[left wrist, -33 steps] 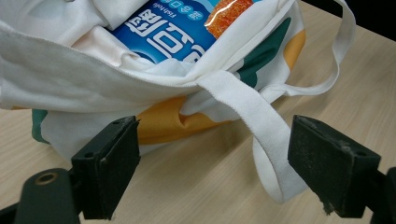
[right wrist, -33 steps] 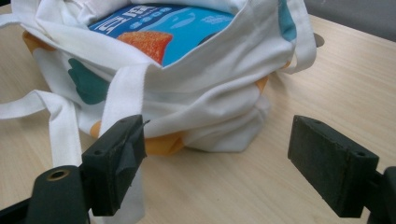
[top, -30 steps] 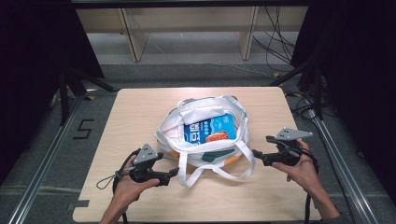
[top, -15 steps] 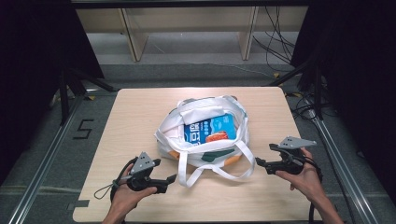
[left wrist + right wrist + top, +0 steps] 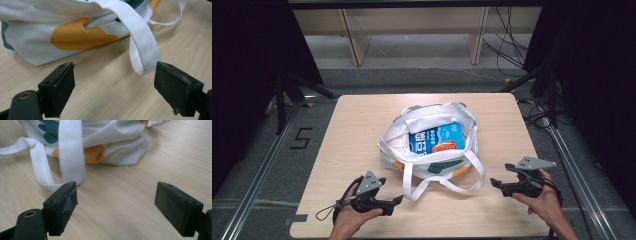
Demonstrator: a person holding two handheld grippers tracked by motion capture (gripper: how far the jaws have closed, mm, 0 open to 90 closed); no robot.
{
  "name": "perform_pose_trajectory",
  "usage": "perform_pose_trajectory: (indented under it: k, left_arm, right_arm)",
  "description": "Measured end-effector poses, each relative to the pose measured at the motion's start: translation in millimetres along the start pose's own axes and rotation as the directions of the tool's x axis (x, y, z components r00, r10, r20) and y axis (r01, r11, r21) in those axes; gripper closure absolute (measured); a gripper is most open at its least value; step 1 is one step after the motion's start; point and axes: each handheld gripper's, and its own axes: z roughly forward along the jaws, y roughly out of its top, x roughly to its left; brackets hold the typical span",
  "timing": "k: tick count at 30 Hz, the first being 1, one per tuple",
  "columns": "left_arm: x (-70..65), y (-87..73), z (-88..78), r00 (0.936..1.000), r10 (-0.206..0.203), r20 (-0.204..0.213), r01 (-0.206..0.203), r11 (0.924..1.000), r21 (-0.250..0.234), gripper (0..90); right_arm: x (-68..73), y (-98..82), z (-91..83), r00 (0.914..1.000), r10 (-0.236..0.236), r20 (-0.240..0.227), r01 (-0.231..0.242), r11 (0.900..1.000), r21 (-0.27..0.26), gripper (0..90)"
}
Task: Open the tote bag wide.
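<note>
A white cloth tote bag [image 5: 432,145] with green and orange patches lies open in the middle of the table, a blue printed packet [image 5: 437,140] showing inside it. Its white handles [image 5: 447,182] loop toward the front edge. My left gripper [image 5: 398,200] is open near the front left, pointing at the bag; in the left gripper view the bag's orange patch [image 5: 80,35] and a handle loop [image 5: 142,50] lie just beyond the jaws. My right gripper [image 5: 494,182] is open at the front right, with a handle strap [image 5: 71,152] hanging by its left jaw.
The light wooden table [image 5: 362,125] has bare room on both sides of the bag and along the back. Beyond it stand wooden shelf legs [image 5: 354,40], dark stands and cables [image 5: 512,45] on the floor.
Both grippers have drawn back toward the front edge, away from the bag's handles. The bag and its handles lie as before.
</note>
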Motion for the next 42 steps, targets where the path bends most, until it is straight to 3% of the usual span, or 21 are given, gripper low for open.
perform_pose_trajectory:
  k: [2,3,4,6,7,10,12,13,15,16,17,18,23,25,27,29,31,34,39,40,42]
  left_arm:
    - [-1.1,-1.8,-0.6,1.0,0.005,0.0,-0.005,1.0,0.005,16.0]
    - [-2.4,-2.6,-0.5,1.0,-0.003,-0.002,0.003,1.0,-0.006,16.0]
    - [-1.3,-3.4,-1.4,0.9998,0.018,-0.006,-0.018,0.9998,-0.004,16.0]
    - [-3.5,-6.5,-0.3,0.9998,-0.02,-0.005,0.019,0.9996,-0.018,16.1]
    - [-2.8,-7.5,-2.1,1.0,-0.008,-0.005,0.008,1.0,0.003,16.0]
    - [-4.1,-12.5,-3.1,0.9999,-0.009,-0.01,0.009,0.9999,0.005,16.0]
    - [-3.0,-14.5,-6.3,0.9995,0.027,-0.019,-0.026,0.9993,0.025,16.0]
    - [-4.9,-16.5,-5.8,0.9998,-0.009,-0.018,0.009,0.9999,0.009,16.0]
    - [-2.3,-18.8,-8.5,0.9995,0.017,-0.026,-0.017,0.9997,0.015,16.0]
    - [-4.1,-20.7,-8.1,0.9993,-0.023,-0.031,0.023,0.9997,0.005,16.0]
    - [-4.2,-21.8,-8.4,0.999,-0.024,-0.038,0.024,0.9997,0.002,16.0]
    - [-3.4,-22.3,-8.2,0.9995,-0.011,-0.03,0.011,0.9999,-0.003,16.0]
    - [-0.4,-23.6,-10.6,0.9993,0.015,-0.034,-0.013,0.9993,0.035,16.0]
    - [-2.4,-24.5,-8.8,0.9988,-0.031,-0.037,0.032,0.9994,0.011,16.0]
    - [-1.7,-24.9,-7.7,0.999,-0.032,-0.031,0.032,0.9995,0.001,16.0]
    - [2.0,-24.7,-9.6,0.9995,0.013,-0.03,-0.012,0.9994,0.033,16.0]
    - [0.3,-25.4,-8.0,0.999,-0.027,-0.036,0.027,0.9996,0.011,16.0]
    - [-0.1,-25.6,-7.9,0.999,-0.029,-0.035,0.03,0.9995,0.011,16.0]
    - [-0.3,-26.4,-6.5,0.9983,-0.041,-0.04,0.042,0.9991,0.004,15.9]
    - [3.4,-25.7,-9.1,0.9994,0.006,-0.035,-0.005,0.9991,0.043,15.9]
    - [1.7,-26.9,-6.0,0.9983,-0.038,-0.044,0.039,0.9991,0.018,15.9]
  right_arm:
    - [2.7,-2.9,-1.3,0.9999,0.007,-0.015,-0.007,1.0,0.013,20.0]
    - [1.6,-4.4,-1.4,0.9997,-0.019,-0.017,0.019,1.0,0.005,20.6]
    - [5.5,-6.6,-2.0,0.9999,0.006,-0.01,-0.006,1.0,0.005,20.8]
    - [8.5,-9.6,-3.2,0.9999,0.002,-0.016,-0.002,1.0,0.02,20.9]
    - [6.7,-10.5,-1.9,0.9992,-0.036,-0.016,0.036,0.999,0.0,21.1]
    - [11.6,-14.9,-3.2,0.9991,-0.016,-0.04,0.017,0.999,0.034,21.2]
    - [13.7,-18.4,-3.5,0.9991,-0.017,-0.04,0.018,0.999,0.036,21.3]
    - [11.9,-19.5,-2.6,0.998,-0.044,-0.046,0.045,0.999,0.027,21.3]
    - [14.5,-23.0,-4.0,0.9987,-0.027,-0.043,0.029,0.999,0.037,21.3]
    - [13.4,-24.2,-3.9,0.9982,-0.041,-0.043,0.042,0.999,0.033,21.2]
    - [16.8,-25.7,-5.4,0.9987,0.0,-0.05,0.003,0.999,0.052,21.2]
    - [13.9,-26.4,-5.0,0.9982,-0.042,-0.044,0.044,0.998,0.04,21.4]
    - [14.8,-30.1,-4.6,0.9956,-0.052,-0.078,0.057,0.996,0.062,22.4]
    - [18.3,-32.2,-3.4,0.9985,-0.031,-0.046,0.034,0.997,0.064,22.4]
    - [17.7,-32.6,-2.8,0.998,-0.042,-0.047,0.045,0.997,0.07,22.4]
    - [16.9,-32.5,-2.7,0.9978,-0.05,-0.043,0.053,0.997,0.06,22.4]
    - [16.7,-32.6,-2.8,0.9978,-0.05,-0.044,0.052,0.997,0.058,22.4]
    - [17.9,-33.2,-2.5,0.9985,-0.023,-0.049,0.027,0.997,0.068,22.4]
    - [14.1,-32.9,-1.5,0.997,-0.064,-0.042,0.067,0.996,0.06,22.3]
    - [14.1,-33.1,-0.8,0.9967,-0.062,-0.052,0.065,0.996,0.06,22.2]
    - [14.8,-33.6,-0.8,0.9978,-0.038,-0.055,0.042,0.996,0.077,22.3]
